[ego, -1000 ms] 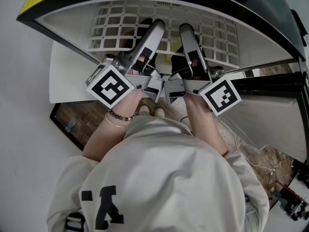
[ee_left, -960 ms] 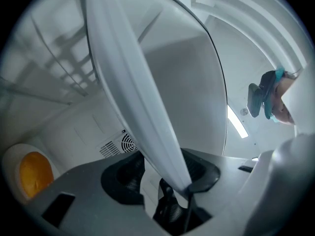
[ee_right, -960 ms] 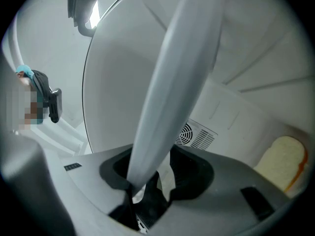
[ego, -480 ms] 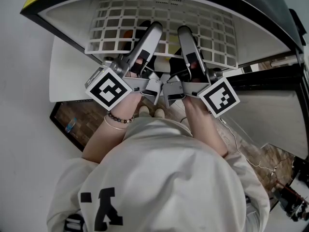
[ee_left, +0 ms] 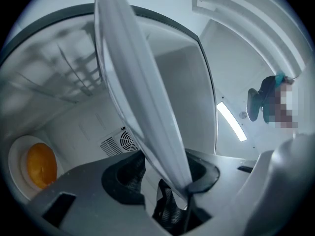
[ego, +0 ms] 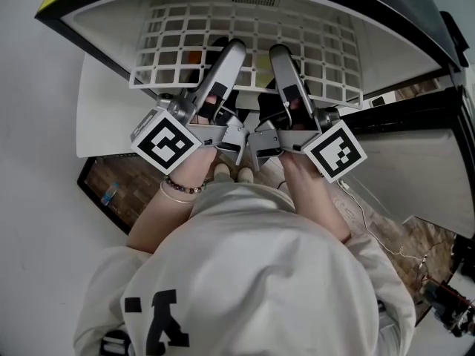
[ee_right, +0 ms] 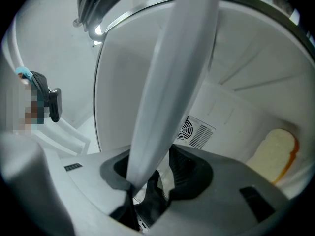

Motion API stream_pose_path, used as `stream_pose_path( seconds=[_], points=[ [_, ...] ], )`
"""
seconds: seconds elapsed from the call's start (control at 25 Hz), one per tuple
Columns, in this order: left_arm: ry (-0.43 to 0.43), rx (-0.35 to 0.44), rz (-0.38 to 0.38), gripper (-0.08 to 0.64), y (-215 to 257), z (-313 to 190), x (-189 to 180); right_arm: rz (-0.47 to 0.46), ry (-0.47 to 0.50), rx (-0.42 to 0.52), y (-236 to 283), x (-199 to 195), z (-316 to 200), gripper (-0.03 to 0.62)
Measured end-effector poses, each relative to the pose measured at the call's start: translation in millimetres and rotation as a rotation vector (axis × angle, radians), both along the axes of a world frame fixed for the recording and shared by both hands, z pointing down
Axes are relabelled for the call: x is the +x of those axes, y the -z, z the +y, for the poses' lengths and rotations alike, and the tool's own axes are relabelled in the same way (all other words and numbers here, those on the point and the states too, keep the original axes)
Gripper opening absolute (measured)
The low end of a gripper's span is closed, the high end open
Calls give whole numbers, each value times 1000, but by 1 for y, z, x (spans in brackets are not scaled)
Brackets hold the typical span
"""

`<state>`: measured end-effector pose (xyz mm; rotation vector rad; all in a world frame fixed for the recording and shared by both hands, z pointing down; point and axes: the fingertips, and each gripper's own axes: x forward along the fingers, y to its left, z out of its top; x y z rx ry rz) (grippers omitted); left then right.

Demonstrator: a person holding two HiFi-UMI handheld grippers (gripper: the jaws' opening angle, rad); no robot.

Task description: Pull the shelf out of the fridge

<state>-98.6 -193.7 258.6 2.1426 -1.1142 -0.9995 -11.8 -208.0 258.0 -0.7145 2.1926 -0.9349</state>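
The white grid shelf (ego: 171, 43) sticks out of the open fridge (ego: 415, 28) at the top of the head view. Both grippers hold its front edge side by side, the left gripper (ego: 231, 50) next to the right gripper (ego: 278, 52). In the left gripper view the shelf (ee_left: 142, 97) shows edge-on, and its rim runs down between the jaws of the left gripper (ee_left: 167, 181). The right gripper view shows the same: the shelf (ee_right: 172, 82) is pinched in the right gripper (ee_right: 155, 173). The lower jaws are hidden under the shelf in the head view.
Inside the fridge an orange on a white plate (ee_left: 39, 163) sits at the left. A pale slice of food (ee_right: 275, 151) lies at the right, and a round vent (ee_left: 120, 142) is on the back wall. The fridge door (ego: 423, 169) stands open at the right. The person's feet (ego: 231, 173) are below the grippers.
The shelf has slid further out of the fridge toward the person, and both grippers have come back slightly with it.
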Motion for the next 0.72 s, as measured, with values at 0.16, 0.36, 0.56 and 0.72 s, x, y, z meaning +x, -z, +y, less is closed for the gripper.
stream_pose_path(
  seconds=[0.16, 0.36, 0.56, 0.72],
  points=[
    [-2, 4, 7, 196, 0, 1, 0, 1, -1, -3, -1, 0, 1, 173],
    [0, 2, 15, 195, -1, 4, 0, 0, 4, -6, -1, 0, 4, 172],
    [-2, -9, 22, 193, -5, 0, -1, -3, 6, -19, -5, 0, 0, 169],
    [-5, -14, 28, 189, -5, -1, -1, -12, 6, -28, -6, 0, -1, 166]
  ],
)
